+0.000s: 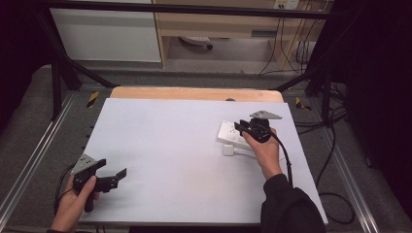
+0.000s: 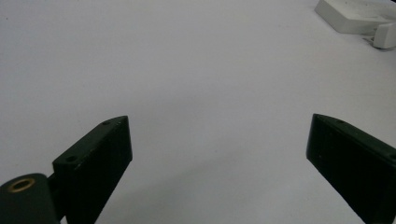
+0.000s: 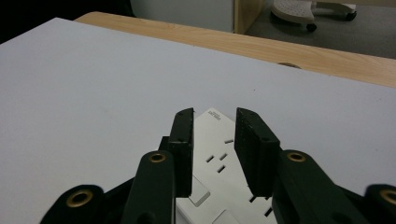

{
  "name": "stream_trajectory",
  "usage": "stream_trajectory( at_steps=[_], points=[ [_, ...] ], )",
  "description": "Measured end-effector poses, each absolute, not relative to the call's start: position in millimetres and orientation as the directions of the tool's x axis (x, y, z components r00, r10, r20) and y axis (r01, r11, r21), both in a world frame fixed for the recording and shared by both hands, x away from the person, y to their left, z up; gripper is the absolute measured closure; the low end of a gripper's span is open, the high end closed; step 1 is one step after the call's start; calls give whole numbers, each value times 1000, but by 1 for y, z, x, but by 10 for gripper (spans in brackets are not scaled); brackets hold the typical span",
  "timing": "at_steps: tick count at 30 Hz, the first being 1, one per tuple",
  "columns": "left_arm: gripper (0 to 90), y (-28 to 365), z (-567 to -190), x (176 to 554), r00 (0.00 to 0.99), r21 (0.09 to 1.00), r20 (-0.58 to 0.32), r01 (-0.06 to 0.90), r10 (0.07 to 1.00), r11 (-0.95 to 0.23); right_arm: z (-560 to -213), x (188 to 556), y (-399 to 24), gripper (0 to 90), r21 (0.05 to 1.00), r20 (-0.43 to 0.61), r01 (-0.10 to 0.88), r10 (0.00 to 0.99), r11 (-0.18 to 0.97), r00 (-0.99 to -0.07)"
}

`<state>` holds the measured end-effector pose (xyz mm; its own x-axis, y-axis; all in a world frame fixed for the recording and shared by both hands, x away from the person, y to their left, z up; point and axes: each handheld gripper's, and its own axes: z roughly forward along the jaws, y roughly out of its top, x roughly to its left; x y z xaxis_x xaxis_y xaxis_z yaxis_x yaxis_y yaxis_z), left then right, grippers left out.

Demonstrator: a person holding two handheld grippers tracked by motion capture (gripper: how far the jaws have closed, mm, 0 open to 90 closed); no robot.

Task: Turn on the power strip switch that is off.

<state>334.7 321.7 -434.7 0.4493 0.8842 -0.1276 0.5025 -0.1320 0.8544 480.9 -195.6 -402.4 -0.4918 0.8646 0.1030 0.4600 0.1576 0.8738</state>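
Observation:
A white power strip (image 1: 227,133) lies flat at the right of the white table top (image 1: 165,141), with a small white plug (image 1: 229,150) and its cord just in front of it. My right gripper (image 1: 241,127) hovers over the strip. In the right gripper view its jaws (image 3: 214,116) stand a narrow gap apart, with nothing pinched between them, and the strip's sockets (image 3: 217,161) show beneath. My left gripper (image 1: 112,170) rests near the front left corner, wide open (image 2: 219,135) over bare table. The strip (image 2: 355,14) and plug (image 2: 385,35) lie far from it.
A wooden table edge (image 1: 194,93) runs behind the white top. Black frame bars (image 1: 58,77) and metal rails (image 1: 29,160) flank the table. Cables (image 1: 335,194) trail on the floor at the right. A chair base (image 3: 313,7) stands beyond the table.

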Motion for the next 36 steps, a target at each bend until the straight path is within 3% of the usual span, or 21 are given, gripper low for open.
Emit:
stream_trajectory(
  at_steps=[24,36],
  points=[
    [70,322,-435,335,451,854,-125,503,884,-135,-420,474,-186,884,882,66,433,861,186,-504],
    [70,322,-435,335,452,854,-126,502,883,-135,-429,471,-181,900,875,48,435,858,211,-511]
  ],
)
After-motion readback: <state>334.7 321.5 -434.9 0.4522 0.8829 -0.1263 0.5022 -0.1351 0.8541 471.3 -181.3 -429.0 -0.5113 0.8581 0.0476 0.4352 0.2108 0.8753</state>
